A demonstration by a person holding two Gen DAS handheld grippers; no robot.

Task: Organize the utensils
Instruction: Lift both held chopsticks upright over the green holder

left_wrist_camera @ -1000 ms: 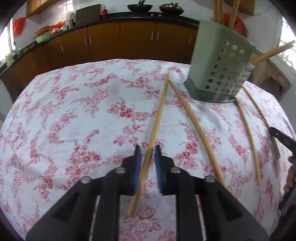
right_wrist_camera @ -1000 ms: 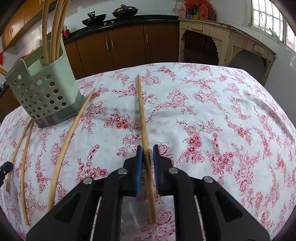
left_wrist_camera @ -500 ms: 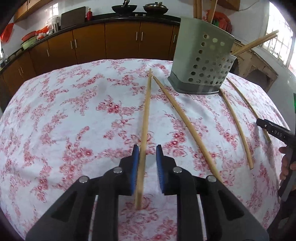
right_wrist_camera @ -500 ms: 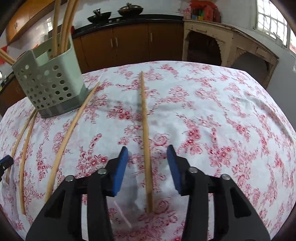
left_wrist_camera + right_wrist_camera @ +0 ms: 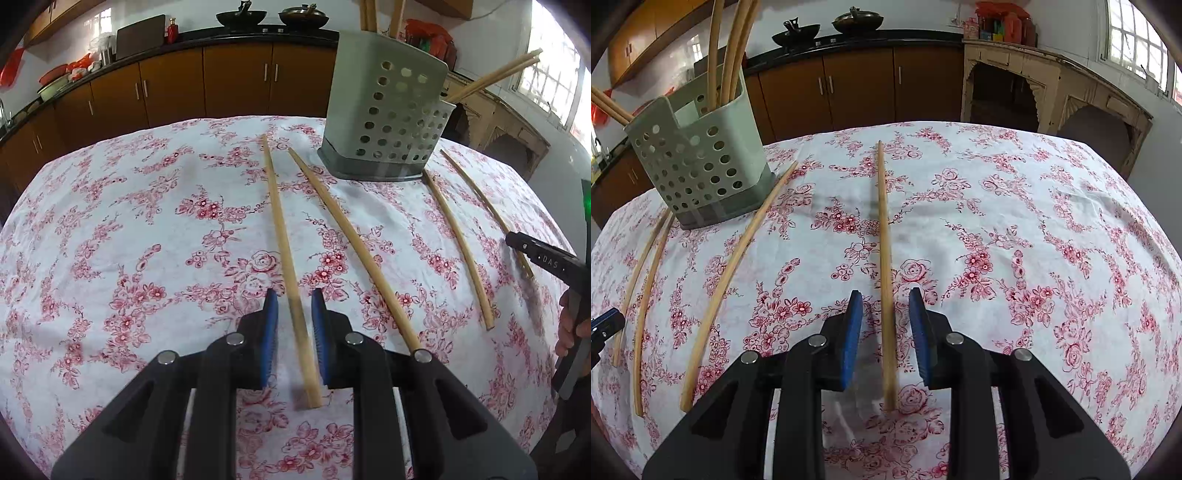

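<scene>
Several long wooden chopsticks lie on the floral tablecloth. My left gripper (image 5: 293,306) is open, its blue pads on either side of one chopstick (image 5: 284,251) that lies flat. My right gripper (image 5: 886,306) is open around another chopstick (image 5: 884,236), also flat on the cloth. A grey-green perforated utensil holder (image 5: 384,110) stands at the far side and has chopsticks upright in it; it also shows in the right wrist view (image 5: 698,155). My right gripper's tip (image 5: 543,258) shows at the right edge of the left wrist view.
More chopsticks lie beside the holder: one (image 5: 354,243) right of my left gripper, two (image 5: 458,243) further right, and three (image 5: 735,266) left of my right gripper. Brown kitchen cabinets (image 5: 207,81) stand behind the table. The table's edges curve away on all sides.
Both grippers opened; each had been shut on its chopstick a second ago. Both chopsticks now rest on the cloth between the pads. The left view swung so its chopstick points straighter ahead.
</scene>
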